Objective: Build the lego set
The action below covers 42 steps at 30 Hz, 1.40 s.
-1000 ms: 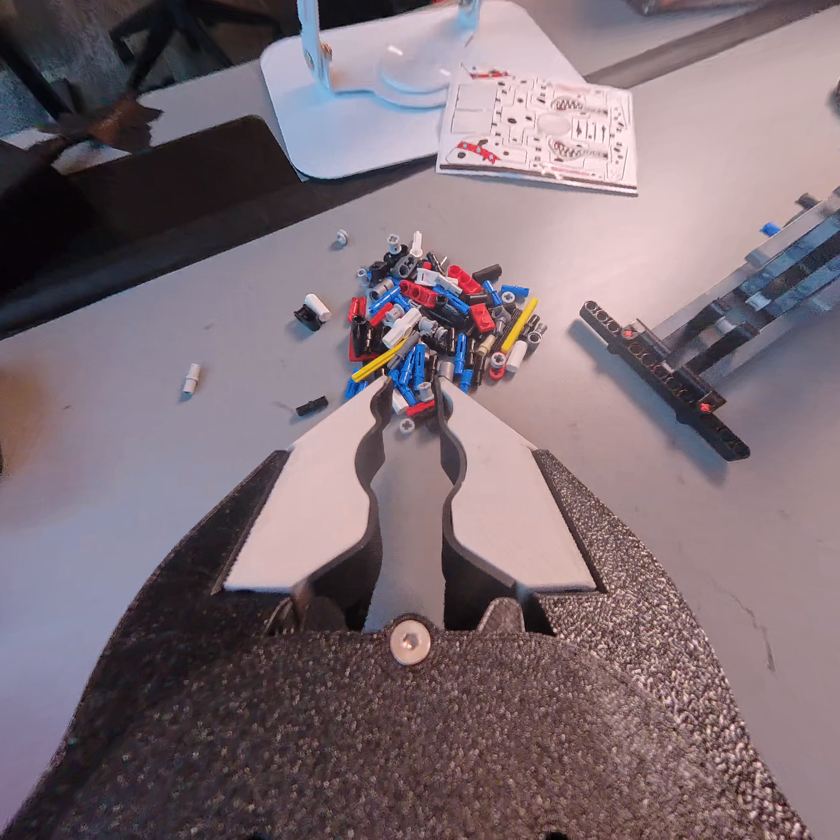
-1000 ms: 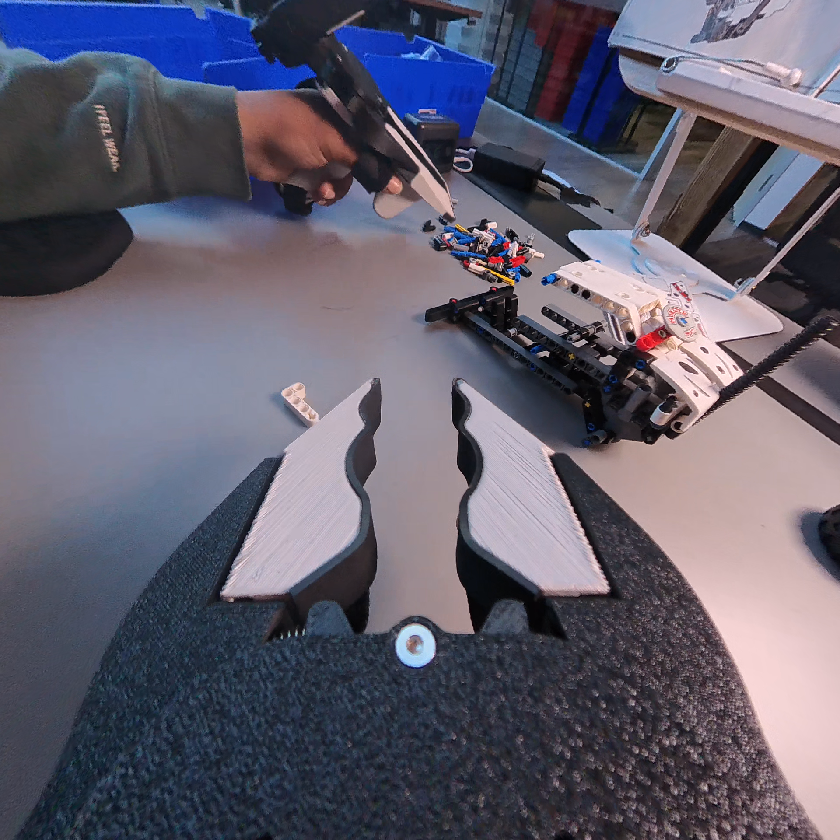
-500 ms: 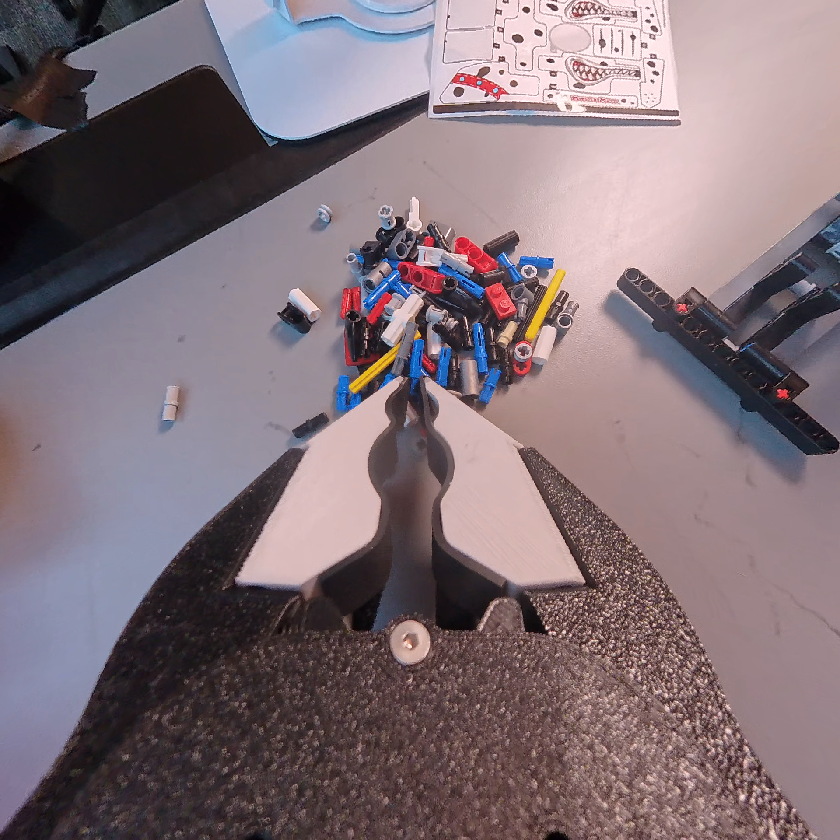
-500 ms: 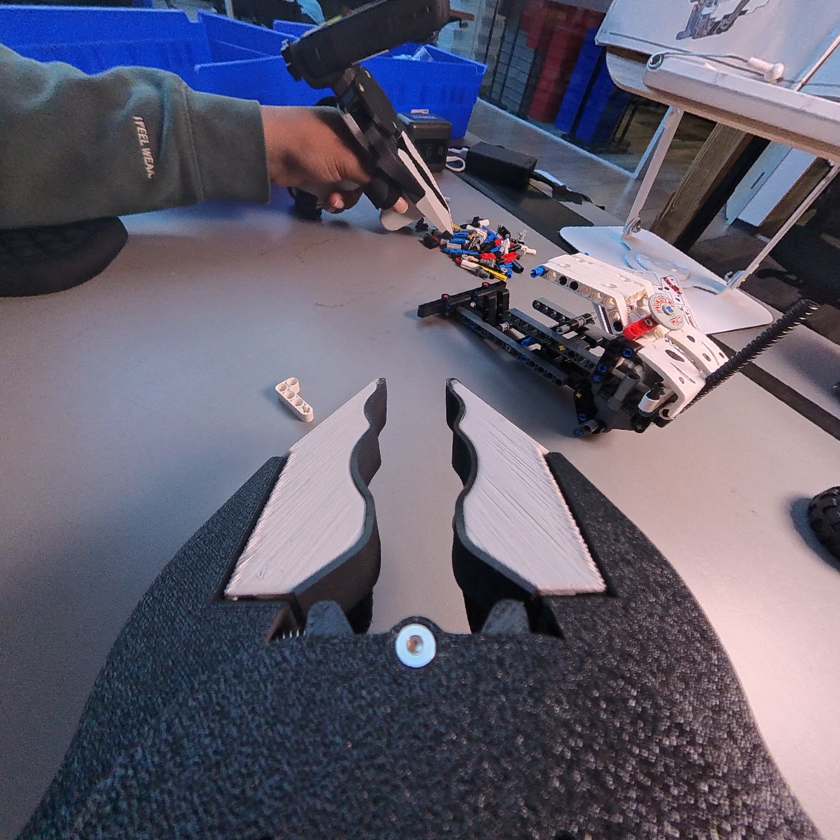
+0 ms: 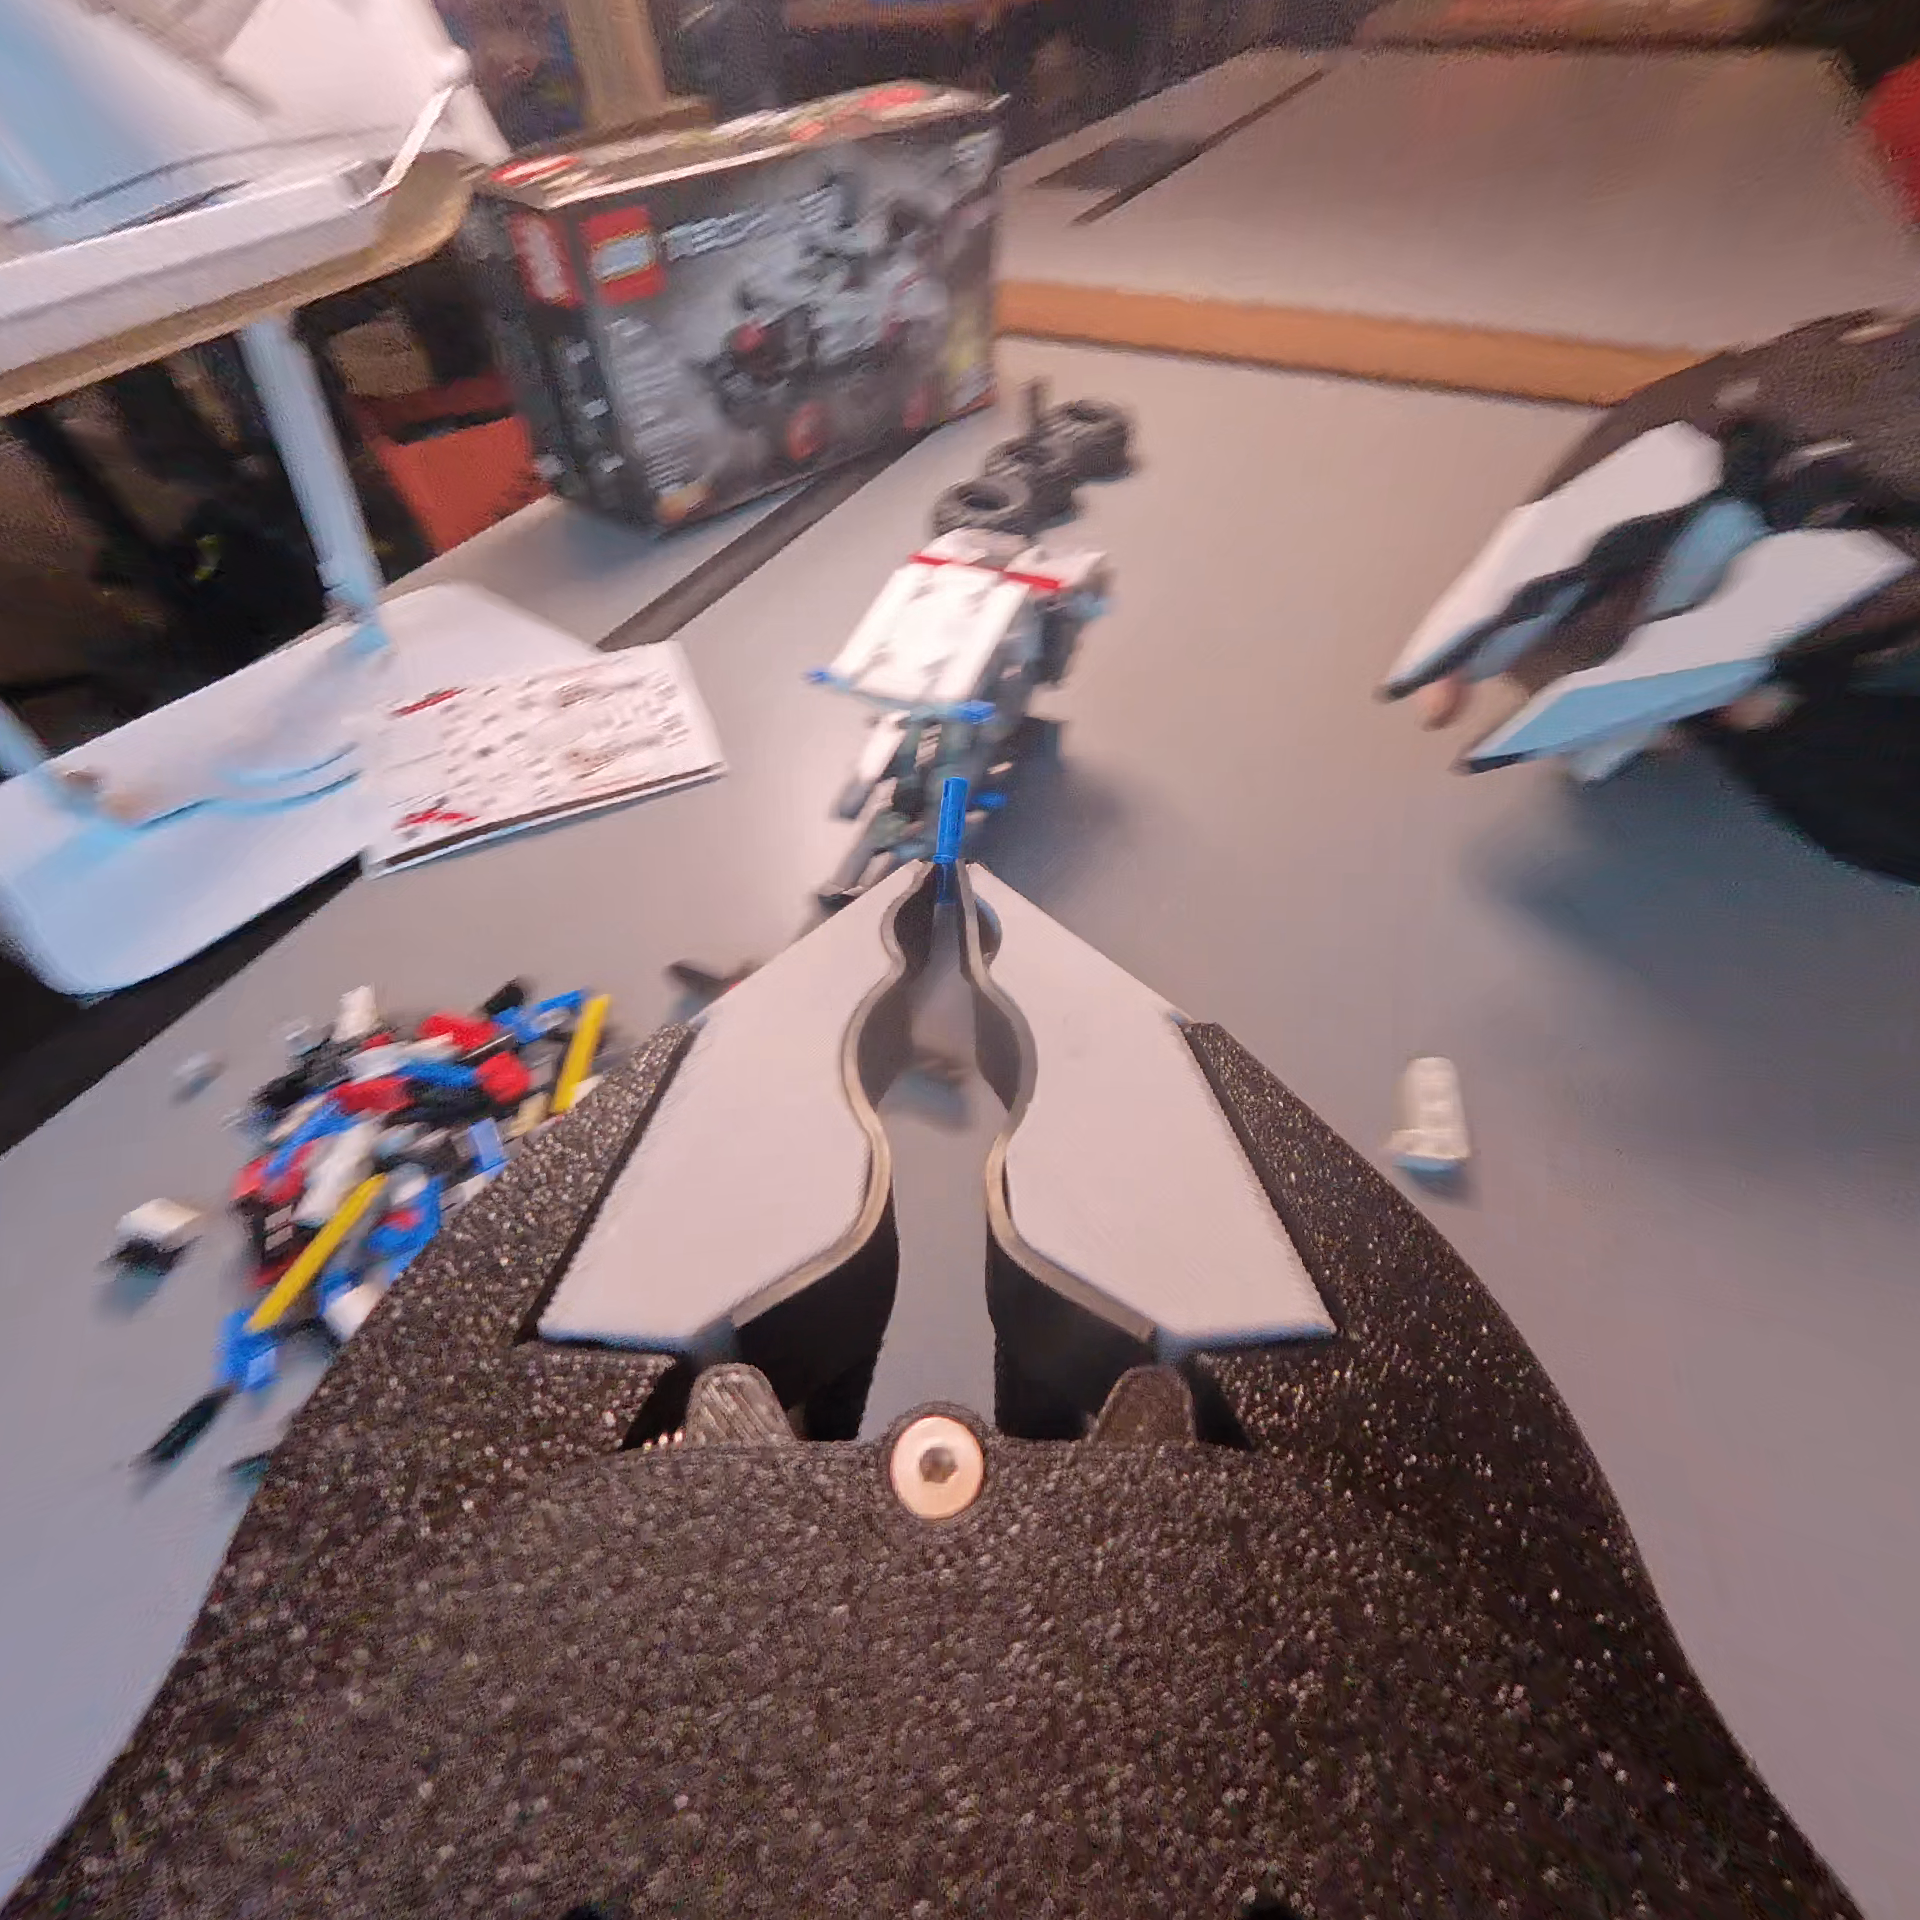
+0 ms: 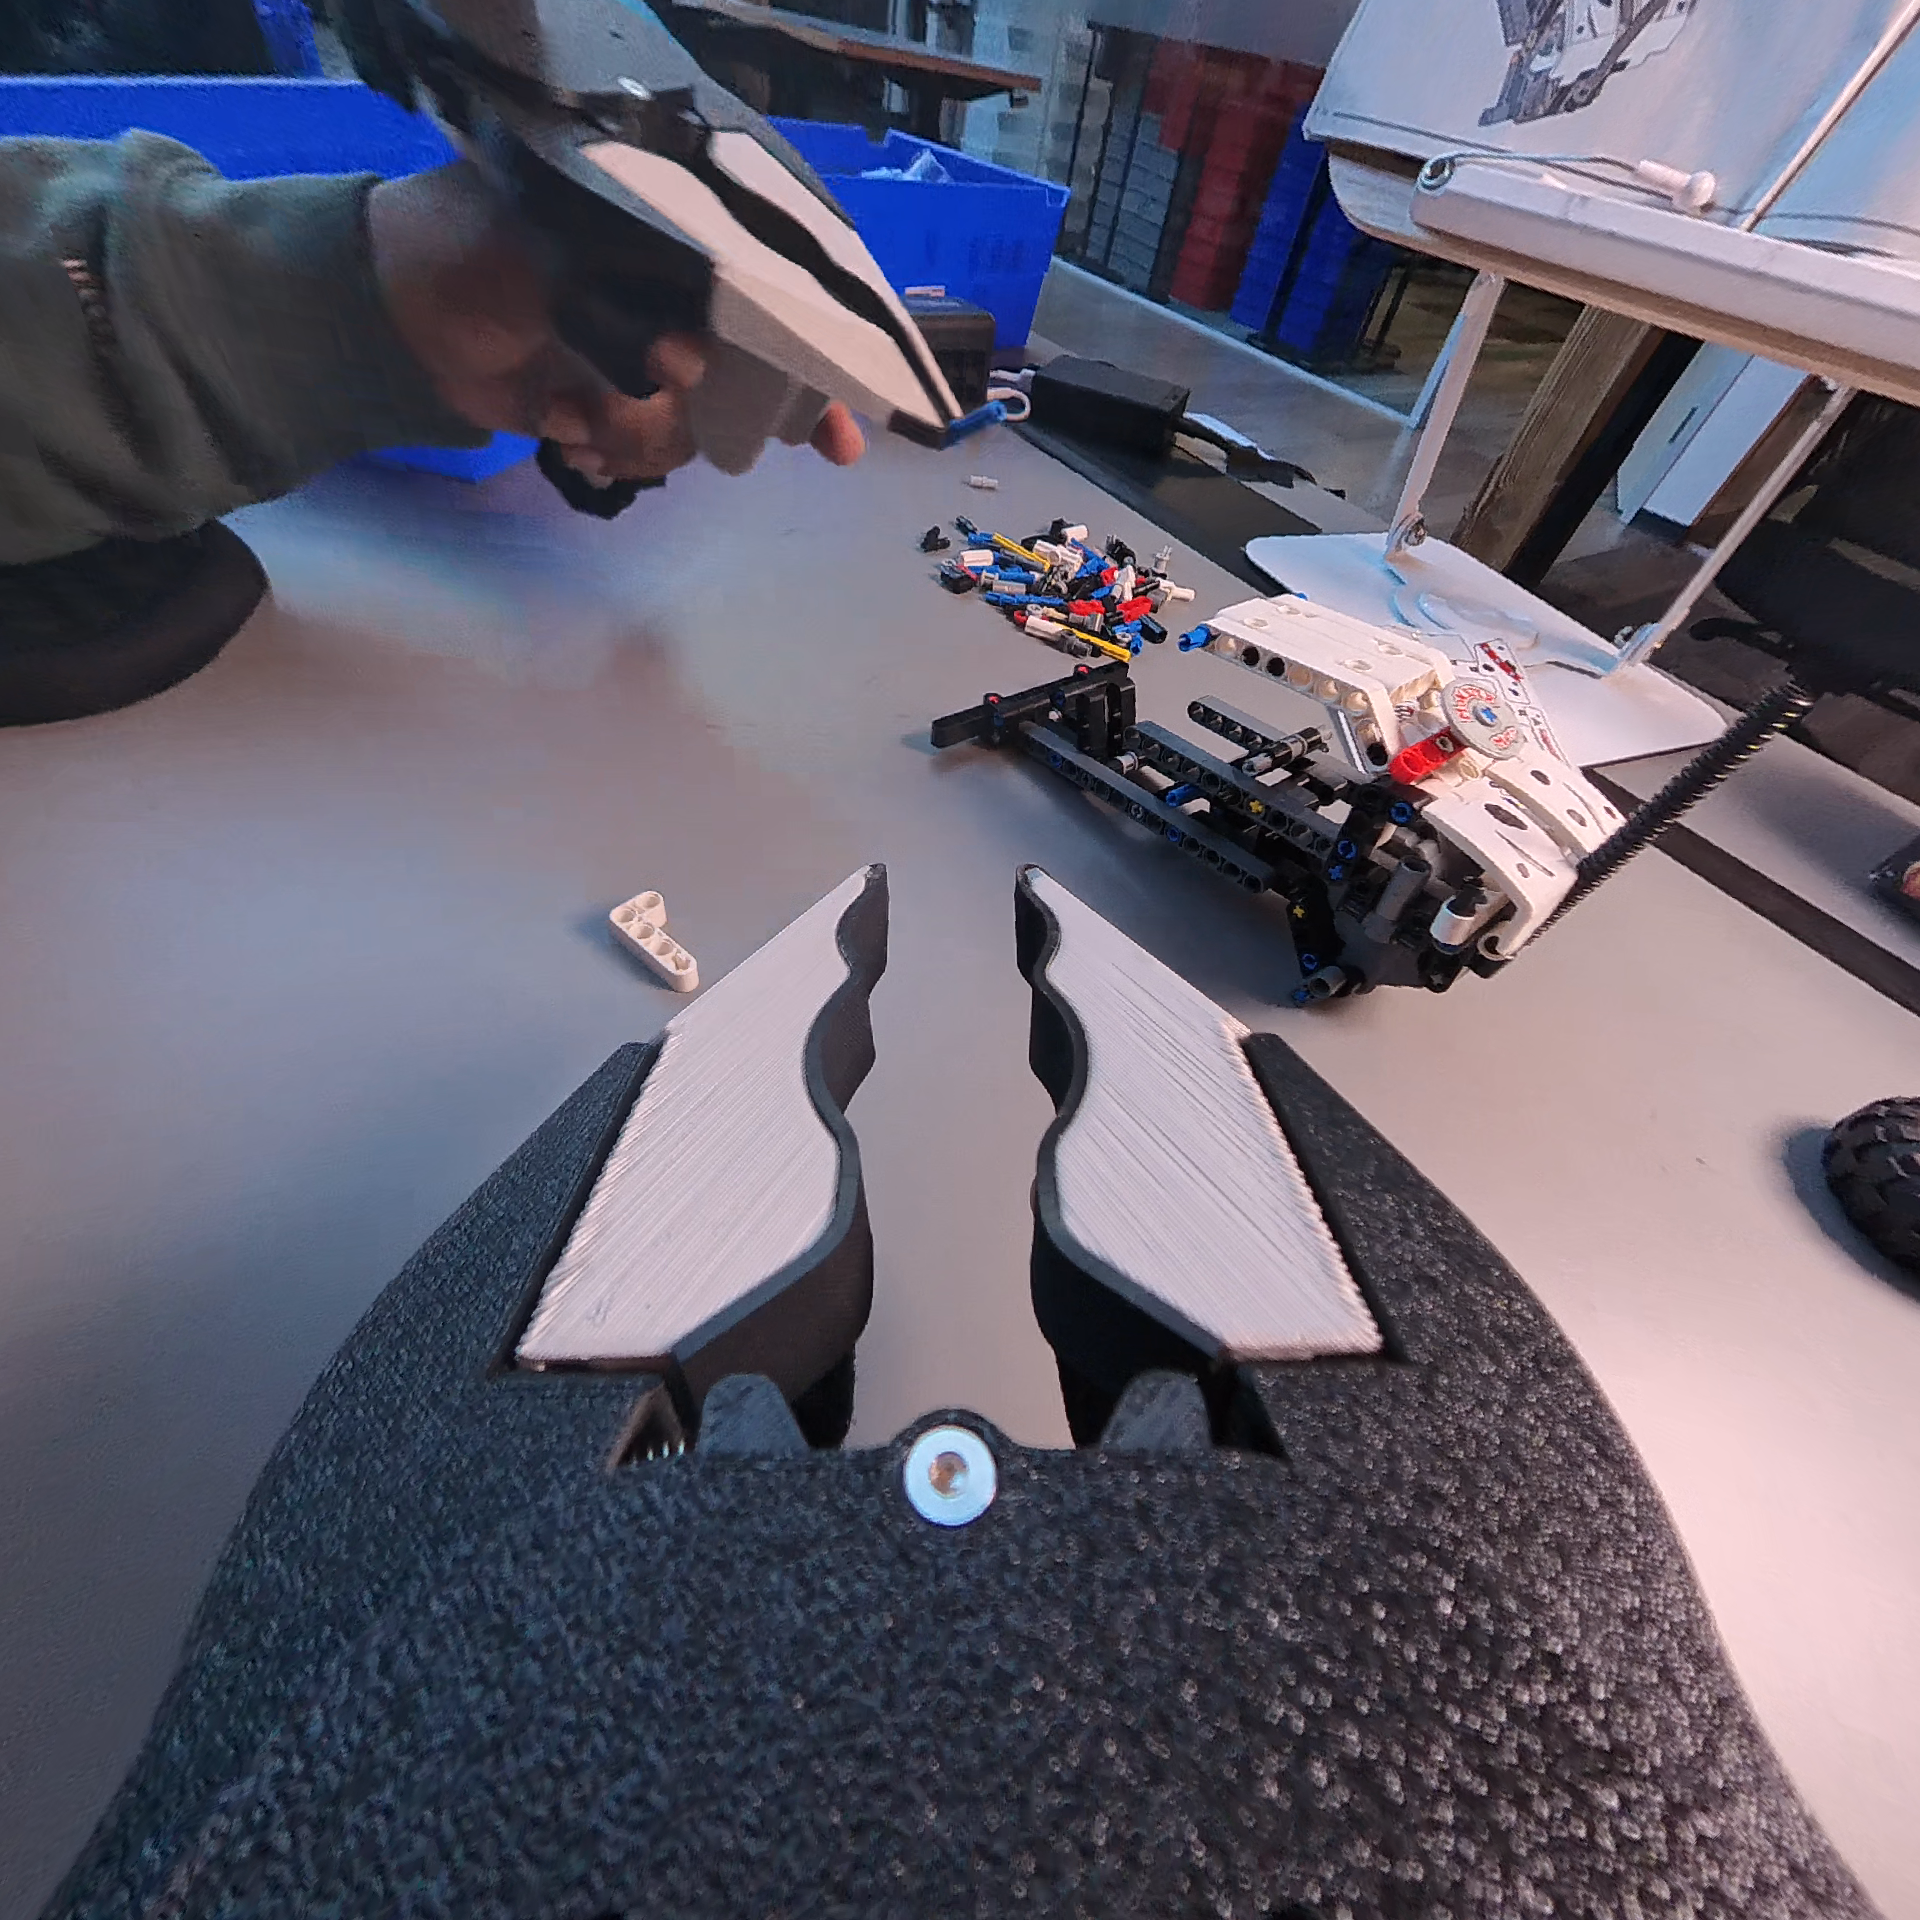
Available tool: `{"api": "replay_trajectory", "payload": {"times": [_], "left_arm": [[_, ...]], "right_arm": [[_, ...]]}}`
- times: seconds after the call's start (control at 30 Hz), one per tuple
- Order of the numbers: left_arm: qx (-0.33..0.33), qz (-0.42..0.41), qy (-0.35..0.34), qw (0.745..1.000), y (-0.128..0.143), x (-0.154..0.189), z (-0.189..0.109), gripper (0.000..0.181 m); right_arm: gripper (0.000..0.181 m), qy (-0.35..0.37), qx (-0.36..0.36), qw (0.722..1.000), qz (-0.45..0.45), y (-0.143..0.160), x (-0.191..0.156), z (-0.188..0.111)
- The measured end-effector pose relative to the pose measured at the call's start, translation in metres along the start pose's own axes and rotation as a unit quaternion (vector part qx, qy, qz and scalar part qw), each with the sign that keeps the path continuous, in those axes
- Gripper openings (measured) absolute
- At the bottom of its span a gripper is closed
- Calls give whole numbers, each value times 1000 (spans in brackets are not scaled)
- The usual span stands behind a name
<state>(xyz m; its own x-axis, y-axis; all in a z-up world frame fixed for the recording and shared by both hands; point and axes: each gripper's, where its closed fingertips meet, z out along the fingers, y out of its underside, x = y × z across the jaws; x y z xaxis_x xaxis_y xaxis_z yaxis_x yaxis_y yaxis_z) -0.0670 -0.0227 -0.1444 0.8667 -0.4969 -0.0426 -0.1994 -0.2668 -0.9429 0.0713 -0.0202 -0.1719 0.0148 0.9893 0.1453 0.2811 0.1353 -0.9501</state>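
My left gripper (image 5: pixel 943 878) is shut on a small blue pin (image 5: pixel 948 828) and holds it in the air above the table; it also shows in the right wrist view (image 6: pixel 925 421) with the blue pin (image 6: pixel 977 418) sticking out of its tips. The pile of small loose pieces (image 5: pixel 395 1101) lies below and left of it (image 6: pixel 1060 587). The half-built black and white model (image 6: pixel 1299 790) lies on the grey table (image 6: pixel 416 831), ahead in the left wrist view (image 5: pixel 956 665). My right gripper (image 6: pixel 951 883) is open and empty, low over the table.
A small white angled beam (image 6: pixel 652 938) lies left of my right fingers, also seen in the left wrist view (image 5: pixel 1432 1122). A sticker sheet (image 5: pixel 540 748), a white stand base (image 5: pixel 177 790), the set's box (image 5: pixel 748 301) and black tyres (image 5: pixel 1039 468) stand farther off. One tyre (image 6: pixel 1881 1174) lies at the right. The grippers' ends are close to 15 centimeters from one another.
My left gripper closed on a blue pin in the pile, lifted it and swung right toward the model. My right gripper stayed open and nearly still.
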Motion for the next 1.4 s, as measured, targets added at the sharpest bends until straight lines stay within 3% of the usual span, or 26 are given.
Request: {"api": "replay_trajectory", "payload": {"times": [0.07, 0.17, 0.27, 0.33, 0.43, 0.63, 0.83, 0.93, 1.13, 1.27, 1.4], "left_arm": [[25, -6, 81, 996, -8, 54, 1, 4], [6, -2, 128, 992, 6, 105, 4, 4], [-11, 16, 156, 988, 17, 135, 8, 4], [-13, 17, 168, 986, 20, 145, 10, 4], [-12, 10, 181, 983, 23, 151, 12, 4], [-23, 6, 176, 984, 27, 149, 15, 2], [-101, 18, 146, 984, 52, 132, 15, 40], [-147, 20, 148, 978, 69, 130, 15, 48], [-195, 50, 138, 970, 89, 131, 17, 34], [-202, 64, 135, 968, 94, 130, 18, 15], [-203, 80, 132, 967, 94, 132, 18, 15]], "right_arm": [[24, -11, -1, 1000, -5, -2, -7, 2], [25, -77, 0, 997, 0, -7, -35, 6], [25, -157, 2, 987, 21, -11, -65, 6], [21, -172, 4, 985, 29, -14, -71, 7], [7, -165, 9, 986, 34, -16, -70, 8], [4, -169, -7, 985, 39, -12, -69, 9], [4, -116, -170, 977, -51, 24, -31, 5], [5, -138, -233, 960, -72, 38, -32, 6], [4, -168, -269, 944, -93, 52, -40, 17], [4, -171, -273, 942, -93, 57, -44, 20], [5, -170, -269, 943, -96, 57, -45, 21]]}}
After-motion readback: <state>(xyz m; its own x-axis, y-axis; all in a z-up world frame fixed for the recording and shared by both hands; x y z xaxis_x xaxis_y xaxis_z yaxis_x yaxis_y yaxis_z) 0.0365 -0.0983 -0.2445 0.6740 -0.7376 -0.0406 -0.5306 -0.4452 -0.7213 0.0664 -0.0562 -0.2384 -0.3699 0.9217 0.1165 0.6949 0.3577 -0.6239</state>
